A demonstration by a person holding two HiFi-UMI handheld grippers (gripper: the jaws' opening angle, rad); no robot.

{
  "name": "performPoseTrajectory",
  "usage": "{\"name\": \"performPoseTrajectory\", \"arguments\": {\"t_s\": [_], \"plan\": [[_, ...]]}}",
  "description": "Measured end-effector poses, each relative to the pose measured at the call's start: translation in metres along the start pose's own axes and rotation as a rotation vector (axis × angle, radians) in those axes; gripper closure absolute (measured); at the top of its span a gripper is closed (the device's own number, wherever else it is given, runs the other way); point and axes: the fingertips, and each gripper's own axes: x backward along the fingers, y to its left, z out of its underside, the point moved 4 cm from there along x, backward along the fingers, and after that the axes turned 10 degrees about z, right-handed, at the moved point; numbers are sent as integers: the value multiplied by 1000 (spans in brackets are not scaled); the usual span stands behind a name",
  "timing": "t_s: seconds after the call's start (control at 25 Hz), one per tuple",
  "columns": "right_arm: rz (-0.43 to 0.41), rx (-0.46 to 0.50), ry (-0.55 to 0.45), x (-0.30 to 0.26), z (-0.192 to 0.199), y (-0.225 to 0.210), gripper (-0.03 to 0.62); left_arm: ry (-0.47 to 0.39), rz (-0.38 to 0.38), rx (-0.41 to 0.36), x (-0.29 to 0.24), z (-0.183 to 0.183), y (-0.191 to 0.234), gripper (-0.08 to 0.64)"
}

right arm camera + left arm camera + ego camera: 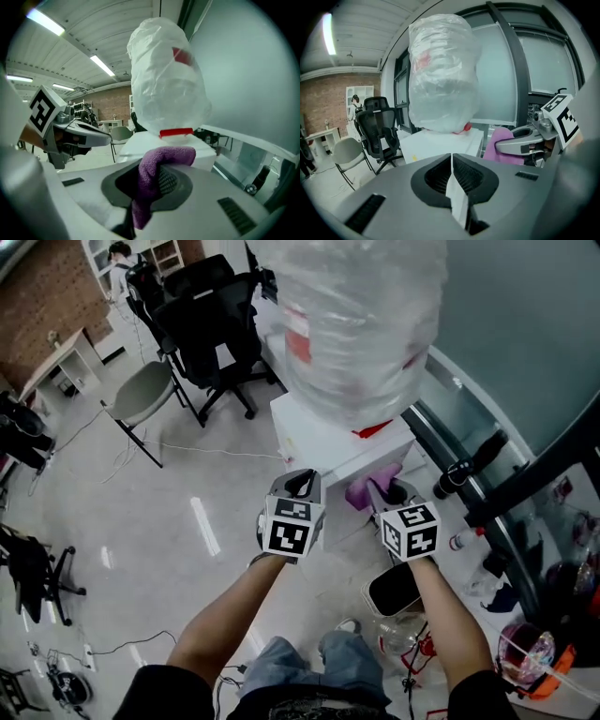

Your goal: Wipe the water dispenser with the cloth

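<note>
My right gripper (154,182) is clamped on the purple cloth (161,159), just short of the white water dispenser (330,442) ahead. My left gripper (451,180) is closed on nothing. I'd press the cloth flat and sweep sideways, clear of the wrapped bottle (361,320).

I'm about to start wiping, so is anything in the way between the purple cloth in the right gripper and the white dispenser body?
Nothing visible. The purple cloth, clamped in the right gripper, faces the dispenser body with nothing between them; the left gripper sits aside.
</note>
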Motion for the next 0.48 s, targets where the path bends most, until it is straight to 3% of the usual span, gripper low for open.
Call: {"name": "performPoseTrajectory", "arguments": {"t_s": [0.24, 0.48], "plan": [[19, -23, -69, 38, -74, -6, 548, -41, -19, -7, 30, -60, -15, 526], [14, -10, -159, 64, -123, 0, 548, -104, -42, 4, 57, -91, -10, 526]]}}
